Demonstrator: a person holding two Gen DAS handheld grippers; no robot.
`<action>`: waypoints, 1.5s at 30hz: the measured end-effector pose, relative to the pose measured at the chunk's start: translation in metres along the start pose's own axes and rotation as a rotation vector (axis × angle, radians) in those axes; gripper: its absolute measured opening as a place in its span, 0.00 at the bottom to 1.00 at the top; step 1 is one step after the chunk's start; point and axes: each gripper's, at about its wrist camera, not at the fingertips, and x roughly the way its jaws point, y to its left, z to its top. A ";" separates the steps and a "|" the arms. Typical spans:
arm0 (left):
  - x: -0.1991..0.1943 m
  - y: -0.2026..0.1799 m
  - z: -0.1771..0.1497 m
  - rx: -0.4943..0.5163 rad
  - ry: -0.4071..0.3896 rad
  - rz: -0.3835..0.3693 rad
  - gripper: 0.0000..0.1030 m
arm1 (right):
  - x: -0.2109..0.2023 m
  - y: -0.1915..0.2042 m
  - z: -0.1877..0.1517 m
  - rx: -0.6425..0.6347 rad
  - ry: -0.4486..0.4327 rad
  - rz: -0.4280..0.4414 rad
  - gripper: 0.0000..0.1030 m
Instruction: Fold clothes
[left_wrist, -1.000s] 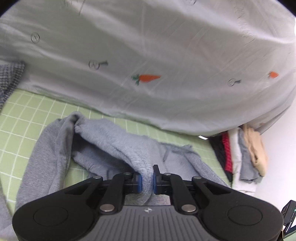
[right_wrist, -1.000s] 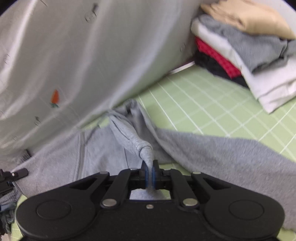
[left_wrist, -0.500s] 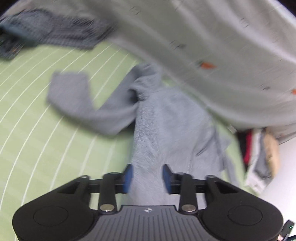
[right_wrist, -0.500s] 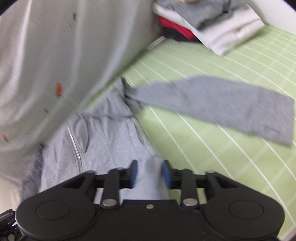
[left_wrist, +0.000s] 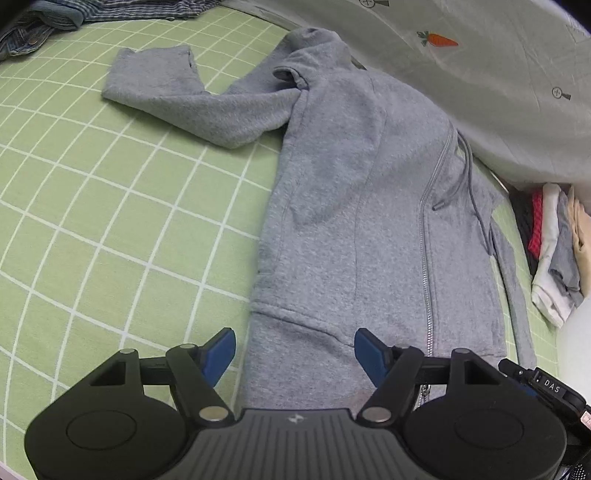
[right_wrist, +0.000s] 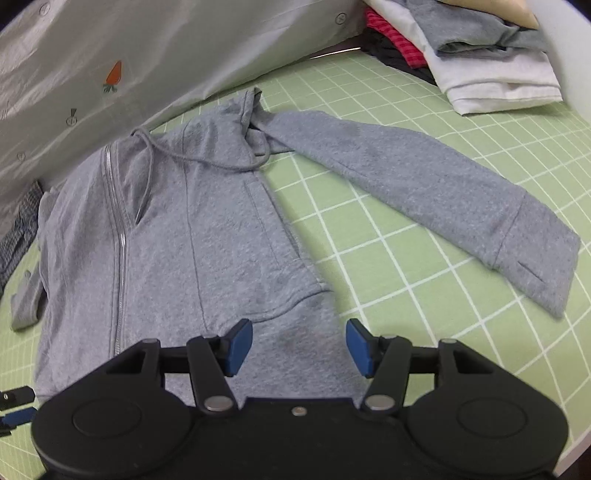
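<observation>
Both the left gripper (left_wrist: 294, 349) and right gripper (right_wrist: 299, 341) are opening, empty, over the grey zip hoodie (left_wrist: 362, 206) lying flat on the green checked mat (left_wrist: 92, 221), whose splayed sleeves could bunch up if folded carelessly.

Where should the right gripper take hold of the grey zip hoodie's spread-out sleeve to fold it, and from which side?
Probably at the cuff end of the spread-out sleeve of the grey zip hoodie, coming from above. The sleeve lies flat and straight on the green checked mat, away from the body, so its free end can be lifted and carried over the chest. The right gripper is opening, gripping nothing.
</observation>
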 end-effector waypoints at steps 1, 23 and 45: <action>0.001 -0.002 -0.001 0.006 0.002 0.007 0.69 | 0.002 0.002 -0.001 -0.016 0.004 -0.011 0.56; -0.029 0.045 -0.053 -0.071 -0.045 -0.009 0.02 | -0.025 0.009 -0.062 -0.073 0.052 0.074 0.09; -0.061 -0.018 -0.035 0.071 -0.137 0.149 0.71 | -0.047 0.005 -0.088 -0.071 0.042 0.119 0.46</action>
